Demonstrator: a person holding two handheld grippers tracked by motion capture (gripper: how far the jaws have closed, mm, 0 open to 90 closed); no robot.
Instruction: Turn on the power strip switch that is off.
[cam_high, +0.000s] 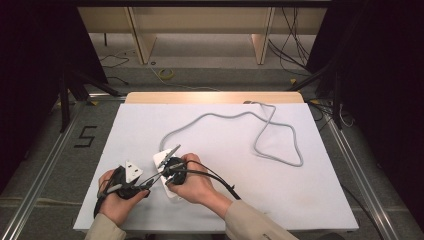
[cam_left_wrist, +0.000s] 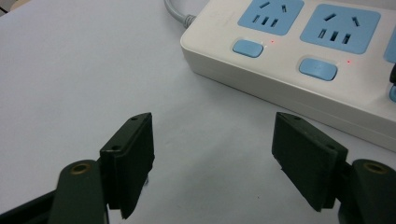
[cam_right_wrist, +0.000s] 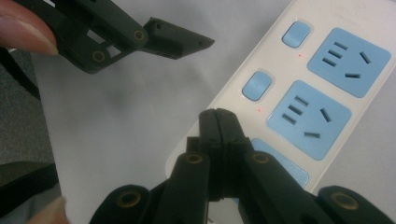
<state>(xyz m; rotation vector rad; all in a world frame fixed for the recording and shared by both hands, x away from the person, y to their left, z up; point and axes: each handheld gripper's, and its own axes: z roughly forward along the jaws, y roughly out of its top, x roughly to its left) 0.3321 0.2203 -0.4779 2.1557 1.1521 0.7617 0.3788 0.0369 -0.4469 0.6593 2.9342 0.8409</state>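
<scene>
Now: left gripper (cam_left_wrist: 212, 158) jaws apart | right gripper (cam_right_wrist: 218, 122) jaws together over power strip (cam_right_wrist: 280, 93)

I see beige sleeves (cam_high: 247, 224) at the frame's bottom; my black grippers show brass-coloured pivot rivets (cam_right_wrist: 194, 159), and one carries a grey three-cornered plate (cam_high: 132, 170).

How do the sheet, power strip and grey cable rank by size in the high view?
1. White sheet: largest, covers most of the table.
2. Grey cable: thin, but its loops span far more than the strip.
3. Power strip: smallest, partly hidden by the right gripper.
</scene>
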